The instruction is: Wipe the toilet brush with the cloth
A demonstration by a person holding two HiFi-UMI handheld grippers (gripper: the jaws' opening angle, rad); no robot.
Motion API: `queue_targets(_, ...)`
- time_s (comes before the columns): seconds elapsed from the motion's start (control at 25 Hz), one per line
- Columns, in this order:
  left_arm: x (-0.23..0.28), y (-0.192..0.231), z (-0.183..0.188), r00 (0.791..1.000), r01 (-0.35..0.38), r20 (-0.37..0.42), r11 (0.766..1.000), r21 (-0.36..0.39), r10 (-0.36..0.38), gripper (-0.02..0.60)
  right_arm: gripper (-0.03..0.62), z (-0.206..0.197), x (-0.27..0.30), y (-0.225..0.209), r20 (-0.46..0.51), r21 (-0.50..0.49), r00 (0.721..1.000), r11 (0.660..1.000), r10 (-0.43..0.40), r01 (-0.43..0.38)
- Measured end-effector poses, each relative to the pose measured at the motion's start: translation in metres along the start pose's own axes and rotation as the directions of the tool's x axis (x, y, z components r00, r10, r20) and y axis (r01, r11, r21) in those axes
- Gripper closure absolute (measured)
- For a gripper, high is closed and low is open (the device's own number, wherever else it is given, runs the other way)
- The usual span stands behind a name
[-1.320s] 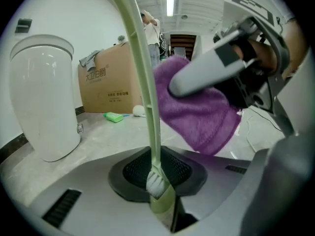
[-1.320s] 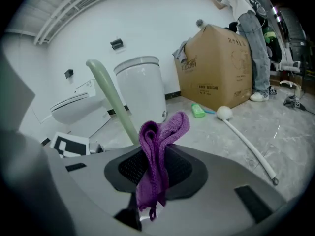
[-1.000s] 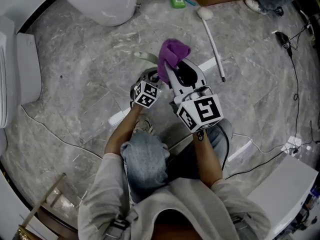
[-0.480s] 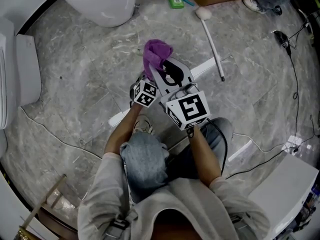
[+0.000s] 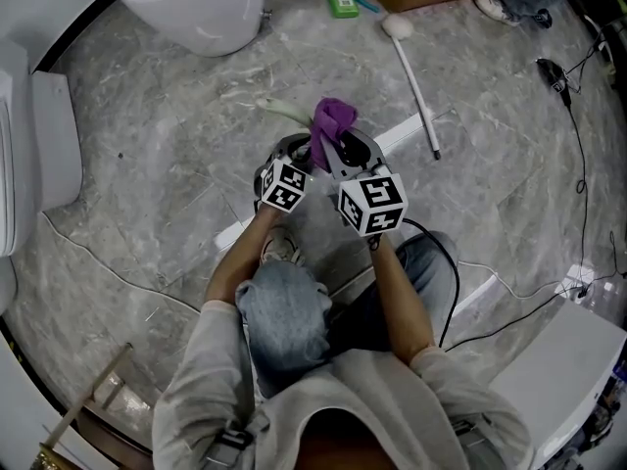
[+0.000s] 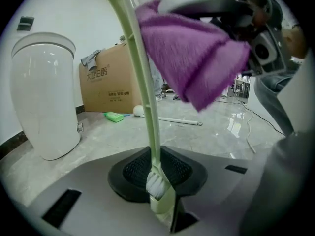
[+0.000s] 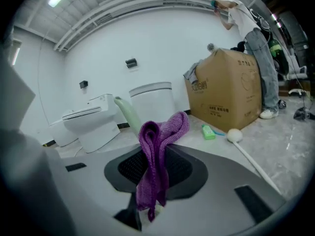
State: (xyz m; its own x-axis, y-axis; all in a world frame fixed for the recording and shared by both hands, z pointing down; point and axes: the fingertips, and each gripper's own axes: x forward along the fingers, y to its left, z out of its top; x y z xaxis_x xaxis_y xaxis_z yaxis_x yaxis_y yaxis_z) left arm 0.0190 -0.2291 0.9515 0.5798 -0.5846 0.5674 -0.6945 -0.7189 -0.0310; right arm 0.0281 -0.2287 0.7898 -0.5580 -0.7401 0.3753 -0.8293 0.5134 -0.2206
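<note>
Left gripper [image 6: 158,196] jaws nearly together, pinching brush [image 6: 143,77] at its bristle end, handle rising to 11 o'clock. Right gripper [image 7: 150,200] clamps purple cloth [image 7: 156,144], at 3 o'clock of handle. Both forearms reach forward, grippers side by side, tilted down

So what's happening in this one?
A person works with tongs in each hand. The left tongs are shut on a pale green toilet brush at its bristle end. The right tongs hold a purple cloth up by the brush handle. Whether the two touch is unclear.
</note>
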Motion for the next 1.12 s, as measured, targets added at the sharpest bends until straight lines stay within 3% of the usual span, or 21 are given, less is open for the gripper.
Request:
queue_targets(0.24, 0.000, 0.001, -0.002, 1.000, -0.002, -0.001, 1.000, -0.005, 0.002, 0.511, 0.482, -0.058, 0.018, -0.022, -0.098, 0.130, 0.995, 0.991, -0.008, 0.021)
queue_targets(0.48, 0.001, 0.000, -0.003, 1.000, -0.005, -0.002, 1.000, 0.002, 0.005, 0.511, 0.482, -0.096, 0.032, -0.035, -0.201, 0.160, 0.980, 0.987, 0.002, 0.030)
queue_targets(0.6, 0.001, -0.002, -0.004, 1.000, -0.001, 0.002, 1.000, 0.008, 0.001, 0.512, 0.482, -0.095, 0.031, -0.035, -0.208, 0.150, 0.978, 0.989, 0.033, -0.001)
queue_targets(0.72, 0.001, -0.002, -0.004, 1.000, -0.010, 0.010, 1.000, 0.003, 0.010, 0.512, 0.482, -0.058, 0.026, -0.037, -0.129, 0.117, 0.991, 0.993, 0.046, -0.031)
queue_targets(0.84, 0.001, -0.002, -0.003, 1.000, -0.011, 0.014, 1.000, 0.003, 0.011, 0.512, 0.482, 0.009, 0.024, -0.037, -0.001, 0.047, 0.997, 0.996, 0.076, -0.076)
queue_targets(1.0, 0.001, -0.001, -0.002, 1.000, -0.013, 0.018, 1.000, 0.003, 0.013, 0.512, 0.482, 0.099, 0.025, -0.004, 0.118, -0.072, 0.967, 0.974, 0.224, -0.217)
queue_targets(1.12, 0.002, -0.002, -0.002, 1.000, -0.014, 0.019, 1.000, 0.005, 0.014, 0.512, 0.482, 0.137, 0.030, 0.022, 0.153, -0.185, 0.947, 0.950, 0.281, -0.252)
